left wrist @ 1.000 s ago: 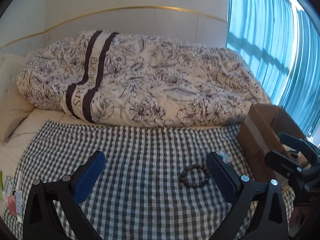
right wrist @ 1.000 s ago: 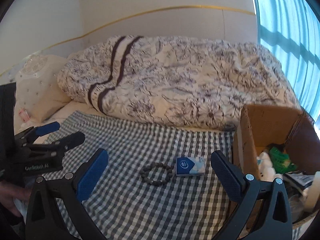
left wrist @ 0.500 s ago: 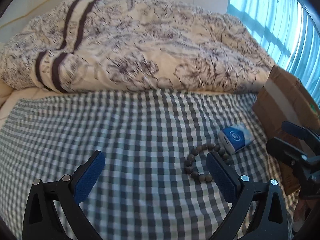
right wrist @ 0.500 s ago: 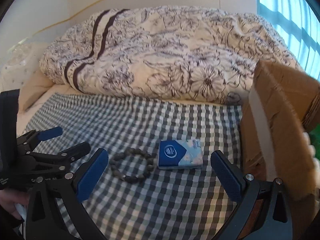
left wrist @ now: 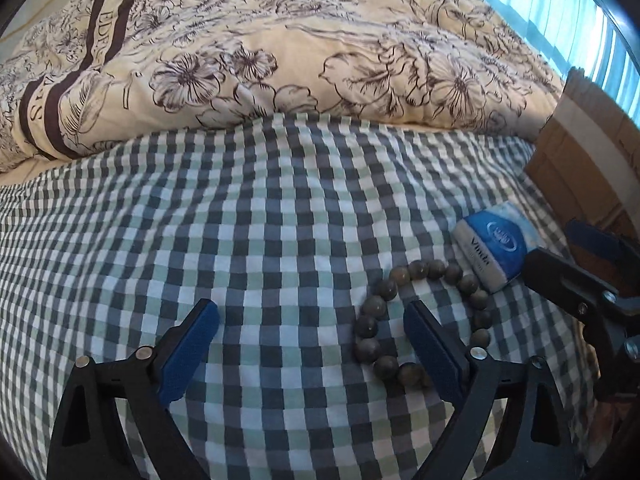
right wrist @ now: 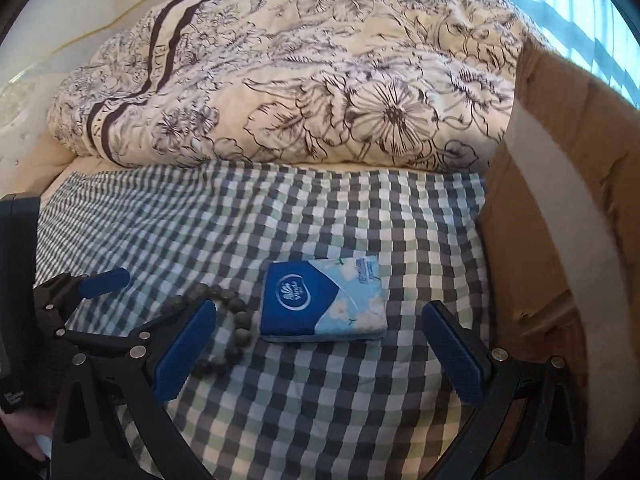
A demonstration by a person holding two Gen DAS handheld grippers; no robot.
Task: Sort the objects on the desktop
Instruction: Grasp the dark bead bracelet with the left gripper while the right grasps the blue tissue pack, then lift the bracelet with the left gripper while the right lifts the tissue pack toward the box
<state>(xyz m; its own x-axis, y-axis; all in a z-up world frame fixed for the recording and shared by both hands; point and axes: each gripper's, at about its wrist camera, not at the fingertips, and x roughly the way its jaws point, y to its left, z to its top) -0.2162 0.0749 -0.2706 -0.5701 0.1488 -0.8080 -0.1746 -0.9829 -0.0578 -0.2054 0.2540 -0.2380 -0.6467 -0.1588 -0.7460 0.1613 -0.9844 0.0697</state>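
My left gripper (left wrist: 312, 344) hung low over the bed with its blue-padded jaws spread wide and nothing between them, the right-hand pad coming down inside the ring of the dark wooden bead bracelet (left wrist: 420, 320), so the beads lay around that finger rather than between the two. My right gripper (right wrist: 320, 344) was likewise wide open and empty, tilted down with the blue-and-white rectangular tissue packet (right wrist: 322, 304) lying flat just ahead of the gap between its pads. Bracelet and packet sat just beside each other on the grey-green checked cloth (right wrist: 320, 400) (whether they actually touched I could not tell). To the right stood the brown cardboard box (right wrist: 560, 220) with a pale tape strip down its wall, close to the packet; its inside was out of sight from here, so I could not say what had already gone in. As I judged it, neither item had been lifted yet, so both remained to be sorted. Beyond the cloth lay the cream floral quilt with dark stripes (left wrist: 280, 40), and the turquoise curtain (left wrist: 560, 12) at the window.
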